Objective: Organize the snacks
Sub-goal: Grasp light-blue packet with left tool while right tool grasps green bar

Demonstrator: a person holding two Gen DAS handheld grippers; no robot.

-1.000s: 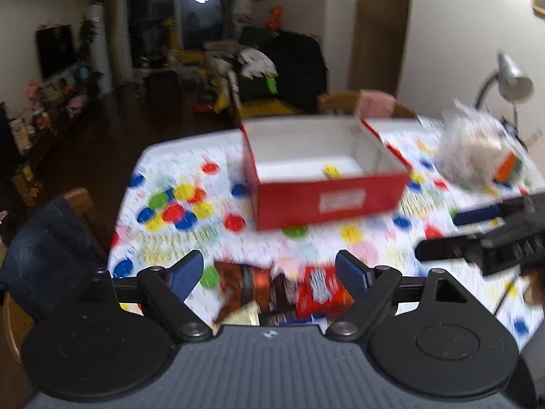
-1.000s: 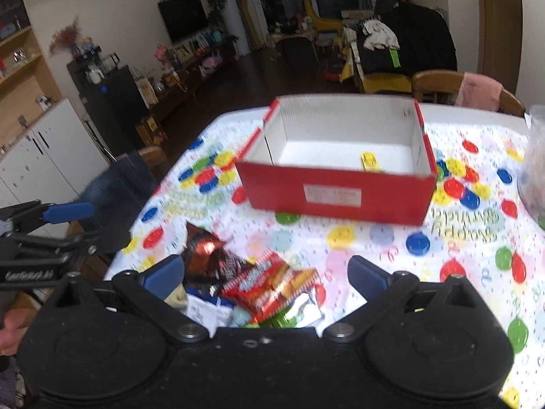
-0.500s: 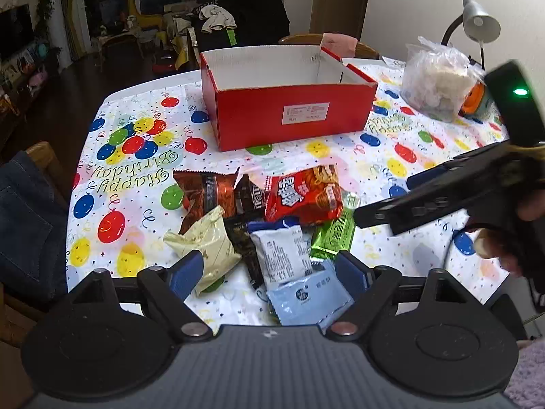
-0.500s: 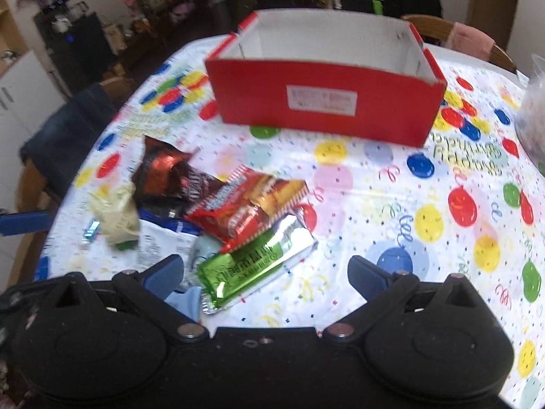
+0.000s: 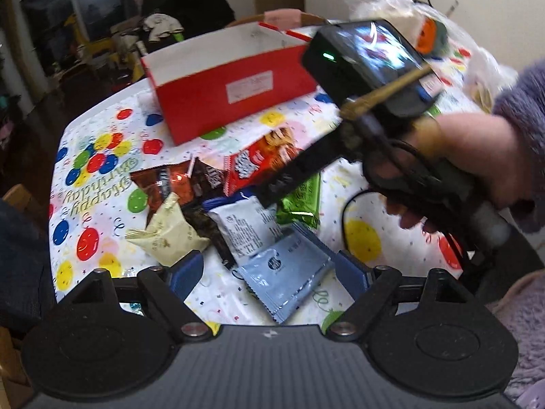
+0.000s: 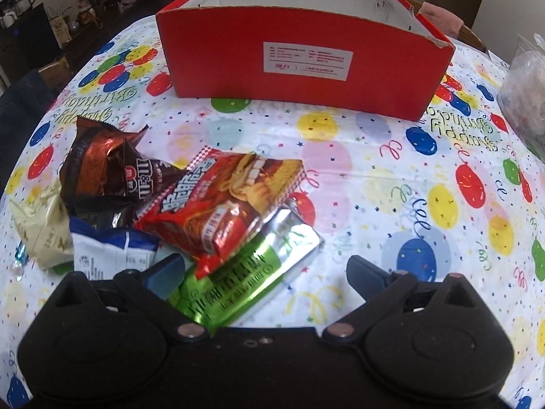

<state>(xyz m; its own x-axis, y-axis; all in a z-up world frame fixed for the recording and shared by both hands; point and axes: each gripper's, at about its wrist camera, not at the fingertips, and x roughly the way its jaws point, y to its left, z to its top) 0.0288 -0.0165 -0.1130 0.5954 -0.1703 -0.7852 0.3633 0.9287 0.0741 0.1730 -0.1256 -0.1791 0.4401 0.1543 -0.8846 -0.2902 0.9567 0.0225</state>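
Approach step, by the look of it: nothing lifted yet. Left tongs (image 5: 269, 271) spread wide and empty, low in the left wrist view, over the pale blue packet (image 5: 286, 276) at lower centre. Right tongs (image 6: 265, 267) likewise released, nothing pinched, with the green foil packet (image 6: 245, 279) lying between the fingers at bottom centre of the right wrist view. Snack pile heaped left of centre there: red noodle packet (image 6: 224, 204) overlapping the green one, brown chocolate bag (image 6: 102, 170) behind it, cream pouch (image 6: 41, 228) at the left edge, white packet (image 6: 112, 252) half buried. Red box (image 6: 306, 64) standing open at upper centre, well apart from the pile; inside hidden from this angle.

Next move probably calls for lowering onto one packet and closing on a free edge, not on two overlapped wrappers at once, then carrying it to the box.

Table (image 6: 374, 177) covered with a glossy balloon-print birthday cloth. Clear plastic bag (image 6: 524, 85) at the right edge. Dim living room beyond, dark windows and cluttered furniture in the upper part of the left wrist view.
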